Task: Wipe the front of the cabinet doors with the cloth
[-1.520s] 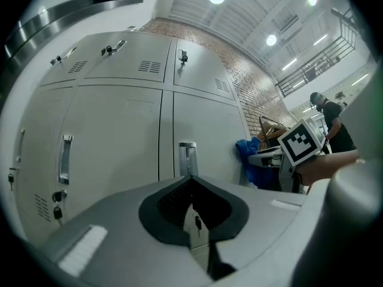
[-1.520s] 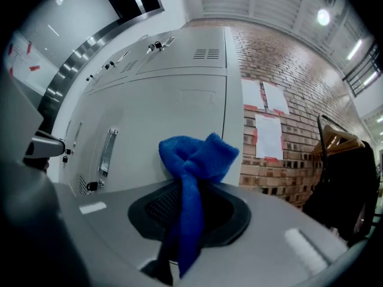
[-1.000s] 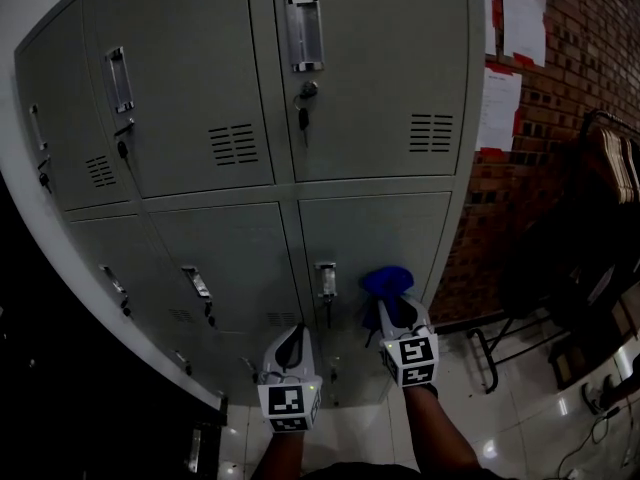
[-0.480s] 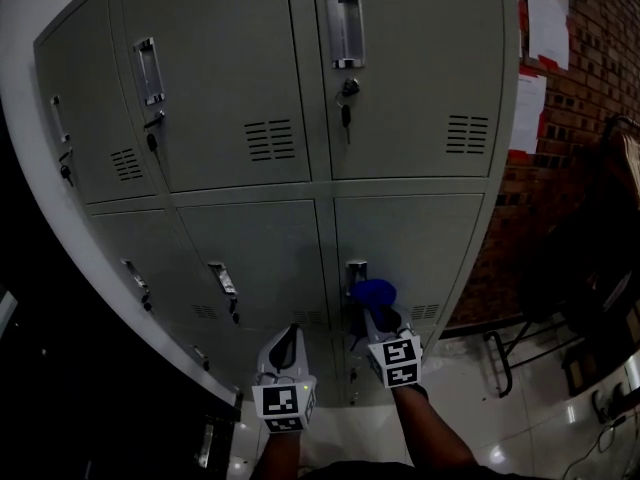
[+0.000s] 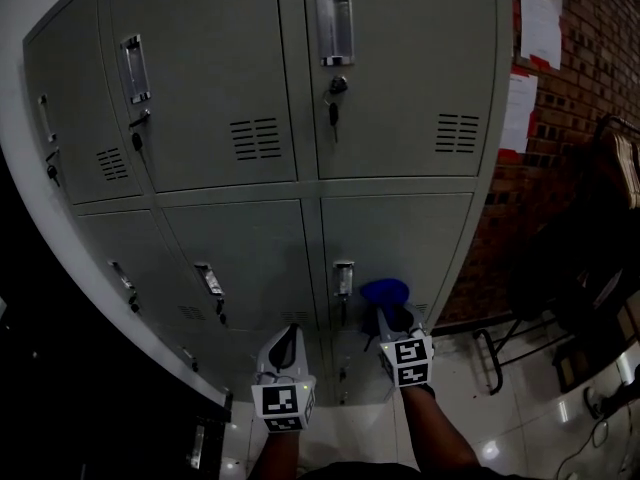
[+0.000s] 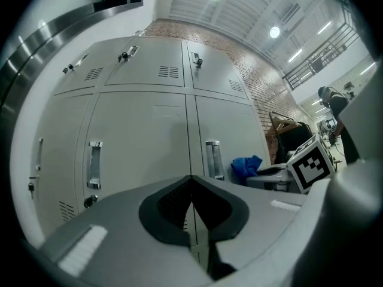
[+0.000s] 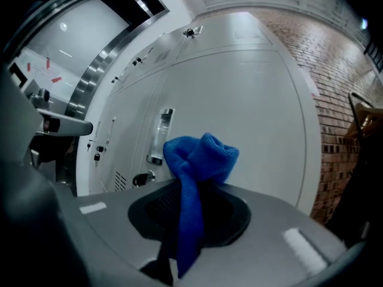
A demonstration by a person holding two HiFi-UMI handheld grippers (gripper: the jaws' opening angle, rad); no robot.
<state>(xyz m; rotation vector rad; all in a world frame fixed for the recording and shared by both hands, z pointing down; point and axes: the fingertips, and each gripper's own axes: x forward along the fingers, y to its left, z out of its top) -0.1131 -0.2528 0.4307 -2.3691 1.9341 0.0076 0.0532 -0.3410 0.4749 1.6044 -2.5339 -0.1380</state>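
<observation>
The right gripper (image 5: 390, 315) has its jaws clamped on a blue cloth (image 5: 385, 290), which bunches into a soft knot just past the jaw tips while a narrow tail hangs back down between them; in the right gripper view the cloth (image 7: 200, 157) looks like looped terry or microfibre against the smooth dark jaw pads. The left gripper (image 5: 289, 336) hangs beside it with its jaws pressed together on nothing, pointing at the seam between two lower doors. Ahead of both stands a tall grey metal locker cabinet (image 5: 400, 68) with flat, matte painted doors stacked in rows. To the cabinet's right runs a red brick wall (image 5: 590, 88) with white paper sheets (image 5: 540, 23) pinned to it, and below lies a glossy pale floor (image 5: 520, 418). The cloth sits in front of the lower right door (image 5: 400, 233), low on the panel and nearer its left edge than its right, just right of a shiny vertical recessed handle (image 5: 343, 278). Whether the cloth actually touches the panel cannot be told. Each upper door has a block of thin horizontal vent slots (image 5: 457, 133), and a small key (image 5: 333, 113) hangs from one lock.
</observation>
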